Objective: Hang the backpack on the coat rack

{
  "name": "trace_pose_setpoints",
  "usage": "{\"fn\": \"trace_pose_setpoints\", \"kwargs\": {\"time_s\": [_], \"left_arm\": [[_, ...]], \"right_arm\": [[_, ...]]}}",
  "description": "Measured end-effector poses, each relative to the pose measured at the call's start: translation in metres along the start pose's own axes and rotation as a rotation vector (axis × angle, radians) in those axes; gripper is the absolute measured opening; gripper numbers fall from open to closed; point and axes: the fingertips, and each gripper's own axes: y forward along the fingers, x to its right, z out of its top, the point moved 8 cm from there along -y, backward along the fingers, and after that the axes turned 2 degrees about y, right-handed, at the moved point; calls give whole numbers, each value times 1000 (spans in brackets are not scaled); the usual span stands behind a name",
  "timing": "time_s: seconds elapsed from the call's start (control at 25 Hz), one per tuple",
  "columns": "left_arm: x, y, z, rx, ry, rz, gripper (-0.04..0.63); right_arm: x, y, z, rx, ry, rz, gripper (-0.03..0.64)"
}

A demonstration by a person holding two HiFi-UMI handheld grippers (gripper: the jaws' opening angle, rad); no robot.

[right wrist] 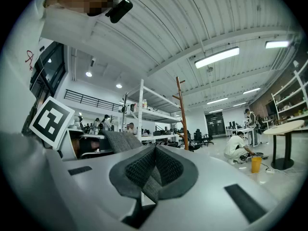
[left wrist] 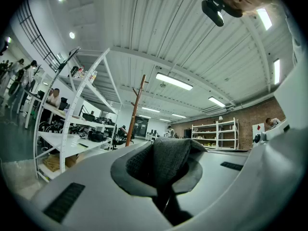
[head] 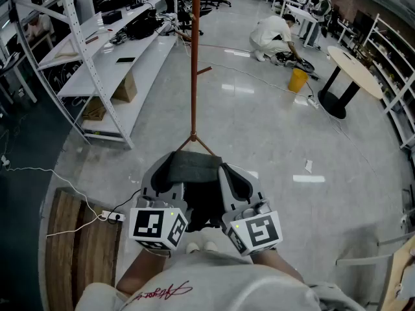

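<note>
Both sets of jaws are pinched down narrow on grey fabric. The left gripper (left wrist: 163,172) and right gripper (right wrist: 153,170) each clamp a fold of the backpack (head: 192,166), which hangs between them just in front of the coat rack (head: 193,63). So that's two grippers, one backpack and one wooden rack. Only the head view shows the rack's base, while the gripper views catch its upper pegs. The yellow bucket (right wrist: 256,163) doesn't show in the left gripper view.

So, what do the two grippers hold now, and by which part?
The backpack, by its grey fabric top: the left gripper is shut on one end, the right gripper on the other.
</note>
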Motion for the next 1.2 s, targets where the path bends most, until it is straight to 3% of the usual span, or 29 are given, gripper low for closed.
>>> {"fn": "trace_pose_setpoints", "kwargs": {"time_s": [0.72, 1.2], "left_arm": [[1, -15, -7, 2, -22, 29, 40], [14, 1, -8, 49, -50, 78, 40]], "right_arm": [[-3, -9, 3, 51, -1, 16, 17], [21, -17, -5, -2, 2, 62, 17]]}}
